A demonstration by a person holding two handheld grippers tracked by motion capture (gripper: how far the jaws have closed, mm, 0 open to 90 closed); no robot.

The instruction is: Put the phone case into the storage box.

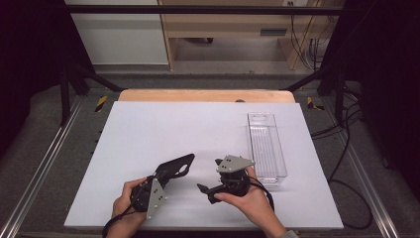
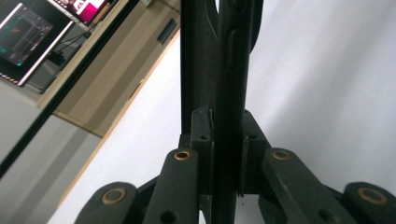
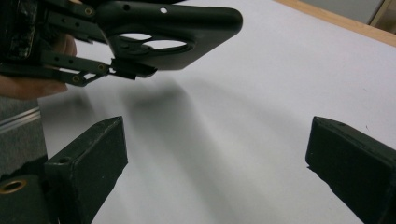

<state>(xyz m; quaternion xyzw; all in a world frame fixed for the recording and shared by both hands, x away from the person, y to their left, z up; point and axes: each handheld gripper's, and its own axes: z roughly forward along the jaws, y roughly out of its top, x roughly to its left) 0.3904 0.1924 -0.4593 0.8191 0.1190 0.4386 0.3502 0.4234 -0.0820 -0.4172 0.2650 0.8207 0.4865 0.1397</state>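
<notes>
The left gripper (image 1: 163, 174) is clamped on a black phone case (image 1: 176, 165) — its jaws pinch one edge, as the left gripper view shows, with the case (image 2: 219, 56) standing up between them. The case juts out toward the far right, lifted off the white table (image 1: 163, 129), near the front edge. The right gripper (image 1: 210, 174), just to its right, has its jaws spread wide and empty, facing the case (image 3: 173, 28). To hand over well, I judge the right jaws should close on the free end, clear of the cut-outs, before the left lets go — a clear plastic tray (image 1: 266, 146) waits at the far right.
</notes>
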